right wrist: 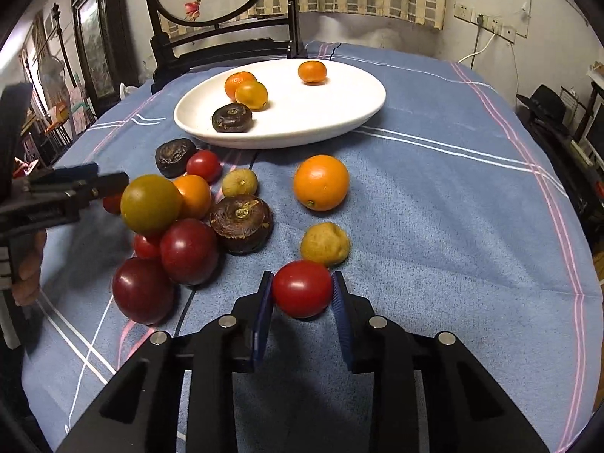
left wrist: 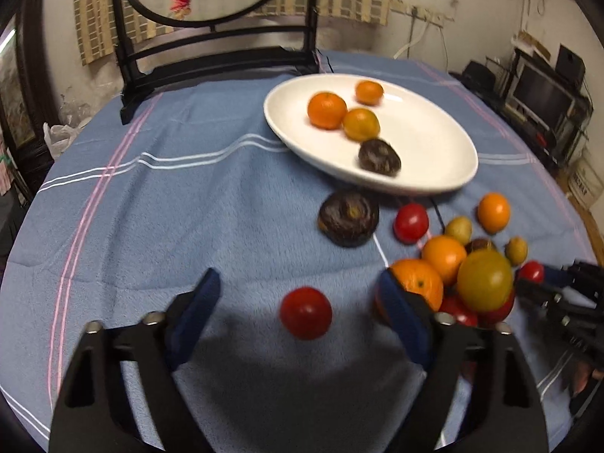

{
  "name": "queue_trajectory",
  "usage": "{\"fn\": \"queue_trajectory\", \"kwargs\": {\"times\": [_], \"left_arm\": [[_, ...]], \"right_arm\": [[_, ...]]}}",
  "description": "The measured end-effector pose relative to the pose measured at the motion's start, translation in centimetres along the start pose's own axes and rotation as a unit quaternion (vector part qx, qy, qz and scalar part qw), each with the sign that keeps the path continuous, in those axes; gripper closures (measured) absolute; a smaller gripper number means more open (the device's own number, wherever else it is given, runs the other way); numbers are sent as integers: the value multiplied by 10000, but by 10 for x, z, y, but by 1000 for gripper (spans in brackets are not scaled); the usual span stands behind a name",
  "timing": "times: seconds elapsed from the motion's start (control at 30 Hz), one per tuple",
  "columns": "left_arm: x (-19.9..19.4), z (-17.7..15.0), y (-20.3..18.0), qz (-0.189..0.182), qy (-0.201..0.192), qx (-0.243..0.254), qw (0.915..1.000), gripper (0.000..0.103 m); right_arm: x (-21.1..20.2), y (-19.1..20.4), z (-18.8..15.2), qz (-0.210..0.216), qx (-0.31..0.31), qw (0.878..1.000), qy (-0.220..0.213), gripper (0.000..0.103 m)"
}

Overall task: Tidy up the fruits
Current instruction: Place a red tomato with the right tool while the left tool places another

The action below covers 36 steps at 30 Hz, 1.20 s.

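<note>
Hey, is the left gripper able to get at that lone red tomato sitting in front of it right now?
Probably yes. The left gripper is wide open and the red tomato sits between its fingers on the blue tablecloth, apart from the fruit pile beside the right finger.

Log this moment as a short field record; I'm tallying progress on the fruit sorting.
surface: blue cloth
plate: white, holds three oranges and one dark fruit
loose fruit: pile of tomatoes, oranges, dark and yellowish fruits beside the plate
left gripper: open, red tomato between its fingers, untouched
right gripper: closed on a small tomato
</note>
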<state>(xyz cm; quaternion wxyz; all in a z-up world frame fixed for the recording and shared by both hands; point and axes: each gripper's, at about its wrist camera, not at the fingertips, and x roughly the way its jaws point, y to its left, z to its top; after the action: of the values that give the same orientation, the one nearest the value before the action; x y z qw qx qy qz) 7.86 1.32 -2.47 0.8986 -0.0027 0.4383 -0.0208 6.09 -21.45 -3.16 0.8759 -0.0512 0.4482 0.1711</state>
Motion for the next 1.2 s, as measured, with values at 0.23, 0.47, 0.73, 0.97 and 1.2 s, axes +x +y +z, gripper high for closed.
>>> {"fn": "queue_trajectory", "kwargs": {"times": [0.23,0.47,0.73,0.97,1.2], "left_arm": [[13,-7,6,-245,365,-92,9990,61],[10,-13,3,-312,248,20,9992,75],[-32,-3,-2,-200,-346,6,9992,75],[-44,54,-15,-126,-666,69,9977,75],[6,104,-21,281,-444,-409,9978,75]], "right_arm": [[-4,-1,0,79,-3,9999,-76,72],[-9,-3,-1,209,36,9996,-168,72],[-40,9,14,461,-210,9971,-569,72],[-64,29,65,485,-635,9891,-1233,72],[-25,35,110,533,-439,9888,-1325,72]]}}
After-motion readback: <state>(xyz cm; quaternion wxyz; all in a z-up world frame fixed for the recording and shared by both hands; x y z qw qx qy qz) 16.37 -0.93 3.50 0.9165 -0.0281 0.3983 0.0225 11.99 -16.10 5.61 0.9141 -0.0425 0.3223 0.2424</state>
